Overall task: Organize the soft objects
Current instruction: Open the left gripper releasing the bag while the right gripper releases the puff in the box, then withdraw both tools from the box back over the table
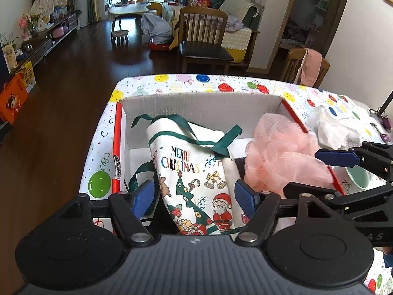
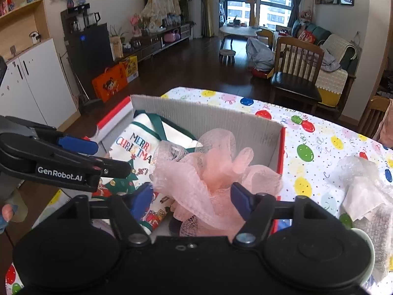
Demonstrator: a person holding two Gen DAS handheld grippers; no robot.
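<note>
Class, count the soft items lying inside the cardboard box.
2: the Christmas cloth on the left side, the pink mesh pouf on the right. More may be hidden underneath.

— What's hidden at the bottom of the left wrist view?
— The Christmas bag's (image 1: 196,172) lower end, behind the gripper body.
— And at the right edge?
— A green bowl (image 1: 357,178), mostly covered.

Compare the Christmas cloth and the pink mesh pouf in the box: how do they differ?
The Christmas cloth is white printed fabric with green straps; the pink mesh pouf is plain, see-through netting. The cloth lies fairly flat on the box's left side; the pouf bunches up on its right. Both sit in the box, each between an open tool's pads.
</note>
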